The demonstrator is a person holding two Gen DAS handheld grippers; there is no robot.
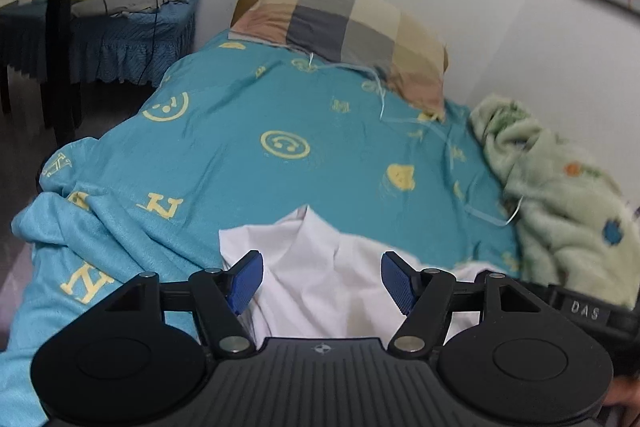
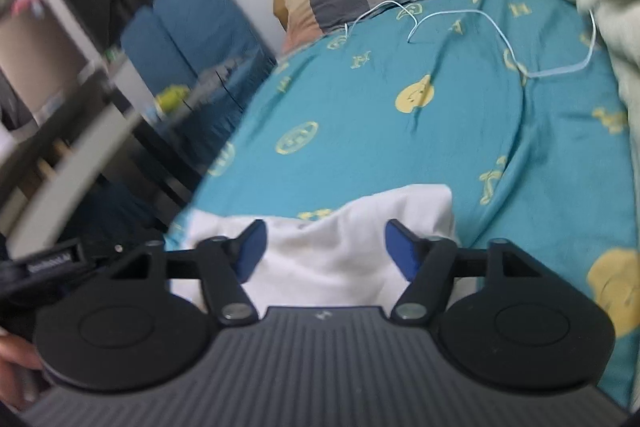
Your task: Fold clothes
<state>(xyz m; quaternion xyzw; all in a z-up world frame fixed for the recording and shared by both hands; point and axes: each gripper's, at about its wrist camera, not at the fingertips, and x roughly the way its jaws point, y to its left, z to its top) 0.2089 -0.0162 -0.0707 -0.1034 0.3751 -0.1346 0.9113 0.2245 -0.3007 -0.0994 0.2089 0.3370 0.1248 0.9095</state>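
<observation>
A light blue garment (image 1: 60, 251) with yellow letters lies bunched at the bed's left edge; the left gripper (image 1: 322, 277) hovers with its 2 blue pads (image 1: 248, 277) spread apart, clamping nothing, above a white garment (image 1: 316, 267) lying rumpled on the teal sheet (image 1: 320, 115); the right gripper (image 2: 325, 249) is likewise agape over the same white cloth; a checked pillow (image 1: 344, 27) lies at the head, a green fleece blanket (image 1: 560, 195) heaped at the right.

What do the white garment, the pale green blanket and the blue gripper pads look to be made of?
White garment: thin, matte knit fabric, probably cotton; it creases softly. Pale green blanket with coloured spots: fleece or plush, judging by its fuzzy, lumpy pile. Blue pads on the left gripper: ribbed rubber or plastic, hard to say which.
</observation>
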